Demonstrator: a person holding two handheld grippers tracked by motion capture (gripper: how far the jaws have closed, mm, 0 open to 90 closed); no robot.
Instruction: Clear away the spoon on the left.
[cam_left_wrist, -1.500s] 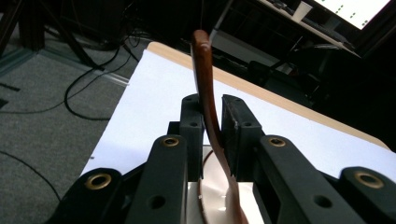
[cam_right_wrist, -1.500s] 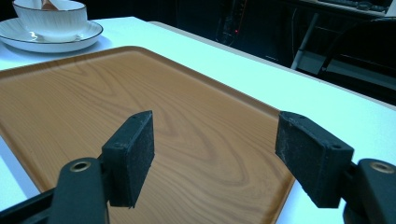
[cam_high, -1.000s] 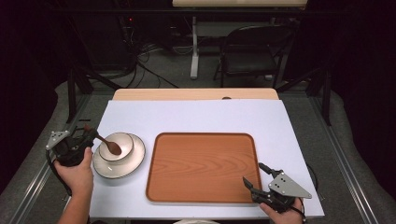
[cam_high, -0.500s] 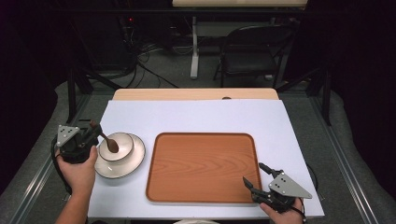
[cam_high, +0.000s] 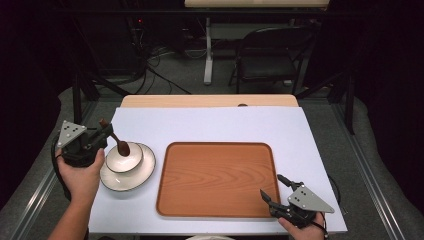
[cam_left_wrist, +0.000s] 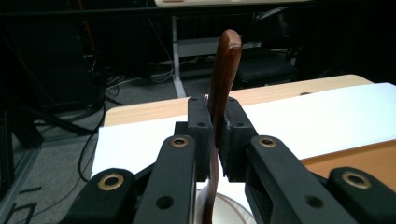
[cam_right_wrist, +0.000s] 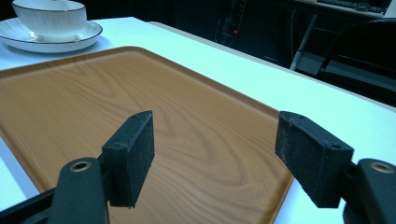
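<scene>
While left tool (cam_high: 102, 134) (closed) grips spoon (cam_left_wrist: 219, 93).

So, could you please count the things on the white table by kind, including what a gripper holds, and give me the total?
Wooden tray: 1
White bowl: 1
White plate, under the bowl: 1
Wooden spoon, clamped in the left gripper, its dark end over the bowl: 1
Total: 4
</scene>
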